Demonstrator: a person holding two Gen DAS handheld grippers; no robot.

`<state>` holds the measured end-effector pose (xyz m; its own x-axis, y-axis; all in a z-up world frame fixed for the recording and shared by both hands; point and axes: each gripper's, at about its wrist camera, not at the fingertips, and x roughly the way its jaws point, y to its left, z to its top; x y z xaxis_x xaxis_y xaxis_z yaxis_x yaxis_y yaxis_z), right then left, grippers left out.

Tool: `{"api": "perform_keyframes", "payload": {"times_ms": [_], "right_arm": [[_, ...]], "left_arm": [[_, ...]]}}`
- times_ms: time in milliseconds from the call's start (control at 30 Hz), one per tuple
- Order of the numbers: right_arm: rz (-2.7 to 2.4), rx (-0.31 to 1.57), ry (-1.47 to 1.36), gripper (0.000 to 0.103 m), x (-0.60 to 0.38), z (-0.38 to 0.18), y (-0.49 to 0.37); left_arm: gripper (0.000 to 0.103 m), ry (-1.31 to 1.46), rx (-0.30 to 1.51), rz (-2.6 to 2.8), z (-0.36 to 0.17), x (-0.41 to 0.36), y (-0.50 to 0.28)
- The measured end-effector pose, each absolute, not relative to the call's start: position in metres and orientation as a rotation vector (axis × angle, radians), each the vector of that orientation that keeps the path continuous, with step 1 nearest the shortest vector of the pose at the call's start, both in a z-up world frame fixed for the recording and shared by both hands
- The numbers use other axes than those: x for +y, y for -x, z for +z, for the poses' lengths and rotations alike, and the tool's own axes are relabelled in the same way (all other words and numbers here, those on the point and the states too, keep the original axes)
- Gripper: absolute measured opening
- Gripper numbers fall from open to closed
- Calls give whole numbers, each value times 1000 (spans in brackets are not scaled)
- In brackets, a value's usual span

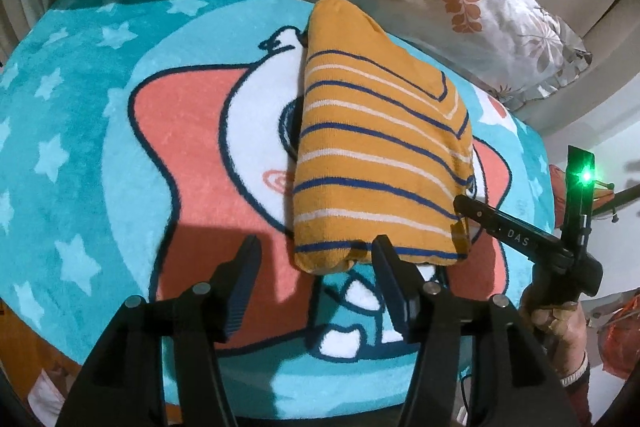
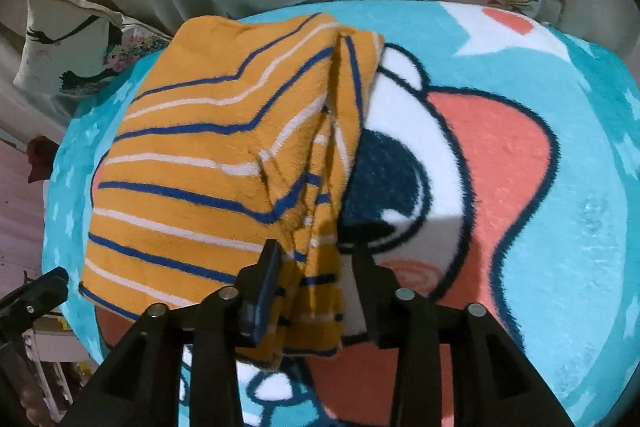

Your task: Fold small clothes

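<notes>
folded striped shirt on blanket; your left gripper wide, right gripper wide around edge; likely final fold, pinch next.

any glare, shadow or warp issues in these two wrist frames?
Left wrist: heavy fisheye bowing, green LED flare on the right gripper, hard shadow across the blanket. Right wrist: same bowing, dark vignetted corners, striped garment soft but readable.
</notes>
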<state>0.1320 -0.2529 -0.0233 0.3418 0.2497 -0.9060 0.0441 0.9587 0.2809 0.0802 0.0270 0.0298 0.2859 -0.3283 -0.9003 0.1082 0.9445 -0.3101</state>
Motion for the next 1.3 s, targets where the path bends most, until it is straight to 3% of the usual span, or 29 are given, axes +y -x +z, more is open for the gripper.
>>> {"api": "perform_keyframes", "payload": {"times_ms": [267, 567, 933, 1300], "right_arm": [[55, 1261, -315, 45, -271, -33, -118], [224, 995, -361, 47, -266, 29, -89], [184, 1188, -254, 47, -230, -24, -101], [169, 1169, -301, 52, -250, -19, -87]], "left_arm": [[56, 189, 1265, -271, 18, 21, -69], [56, 161, 1260, -253, 12, 12, -66], [56, 49, 1220, -201, 24, 11, -44], [60, -125, 1119, -166, 39, -10, -34]]}}
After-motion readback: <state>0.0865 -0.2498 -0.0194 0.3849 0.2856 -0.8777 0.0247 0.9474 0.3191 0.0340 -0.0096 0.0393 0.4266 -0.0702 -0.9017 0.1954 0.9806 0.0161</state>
